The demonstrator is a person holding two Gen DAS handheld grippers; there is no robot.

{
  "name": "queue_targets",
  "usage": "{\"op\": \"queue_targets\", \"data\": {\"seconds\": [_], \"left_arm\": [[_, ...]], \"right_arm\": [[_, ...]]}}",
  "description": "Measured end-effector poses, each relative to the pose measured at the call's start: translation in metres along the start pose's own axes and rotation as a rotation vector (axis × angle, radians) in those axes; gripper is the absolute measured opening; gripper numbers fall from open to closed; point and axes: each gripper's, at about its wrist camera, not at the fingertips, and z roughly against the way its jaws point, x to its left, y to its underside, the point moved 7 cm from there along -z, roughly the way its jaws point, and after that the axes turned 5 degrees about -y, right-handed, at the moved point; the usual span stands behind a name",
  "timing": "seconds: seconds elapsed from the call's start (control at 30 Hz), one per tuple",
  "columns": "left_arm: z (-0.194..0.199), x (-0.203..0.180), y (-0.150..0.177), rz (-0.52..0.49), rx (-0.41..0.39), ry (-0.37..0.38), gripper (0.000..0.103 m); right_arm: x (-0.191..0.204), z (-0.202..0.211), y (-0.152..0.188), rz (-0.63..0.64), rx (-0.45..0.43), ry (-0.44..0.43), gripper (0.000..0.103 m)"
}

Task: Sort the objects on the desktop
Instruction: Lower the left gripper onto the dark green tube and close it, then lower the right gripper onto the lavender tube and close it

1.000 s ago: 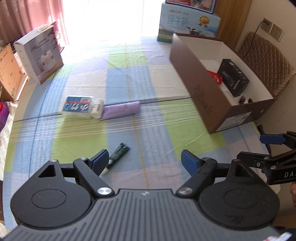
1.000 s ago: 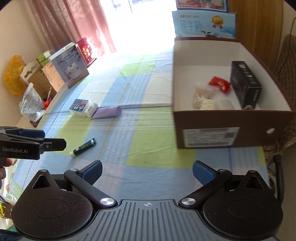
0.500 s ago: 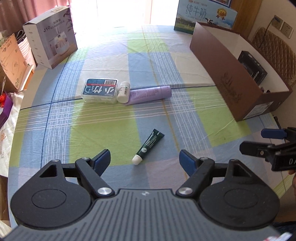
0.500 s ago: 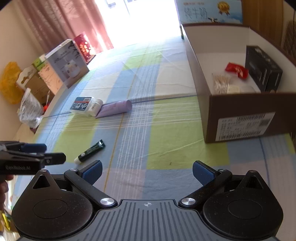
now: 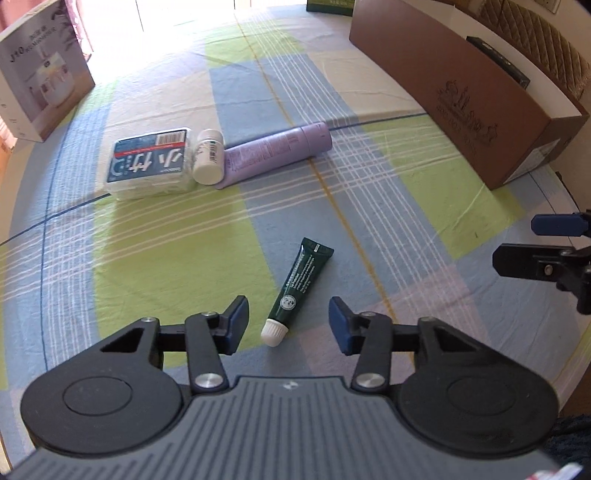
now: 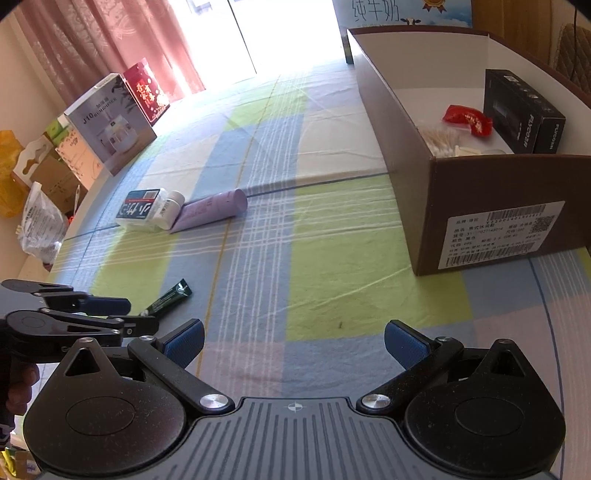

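Observation:
A dark green tube (image 5: pixel 301 284) with a white cap lies on the checked tablecloth. My left gripper (image 5: pixel 288 321) hangs low over it, jaws closing. The cap end sits between the blue pads, which do not touch it. Farther back lie a blue-labelled clear pack (image 5: pixel 151 162), a small white bottle (image 5: pixel 209 160) and a lilac tube (image 5: pixel 277 153), side by side. The brown cardboard box (image 6: pixel 498 206) stands at the right. My right gripper (image 6: pixel 293 339) is open above bare cloth with nothing between its fingers. Its view shows the left gripper (image 6: pixel 136 314) at the green tube (image 6: pixel 168 299).
Inside the brown box are a black carton (image 6: pixel 521 114), a red packet (image 6: pixel 467 120) and cotton swabs (image 6: pixel 441 138). A white humidifier box (image 5: pixel 40 70) stands at the far left table edge, with bags and cartons beyond it. A milk carton (image 6: pixel 410 11) stands behind the brown box.
My left gripper has come down and forward over the green tube, and its jaws have narrowed around the cap end. The right gripper has sunk a little toward the cloth.

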Motion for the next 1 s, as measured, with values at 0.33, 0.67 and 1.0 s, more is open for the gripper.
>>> {"op": "queue_targets", "data": {"seconds": [0.33,0.67,1.0], "left_arm": [[-0.015,0.003,-0.004,-0.008,0.013,0.004,0.013],[-0.012,0.059,0.012,0.175,0.026,-0.072,0.013],[-0.012,0.125,0.021,0.422,0.044,-0.136,0.013]], "right_arm": [[0.014,-0.017,-0.011,0.067,0.025,-0.028,0.101],[0.044,-0.046,-0.035,0.231,0.025,-0.085,0.101],[0.080,-0.102,-0.074,0.491,-0.014,-0.129,0.096]]}}
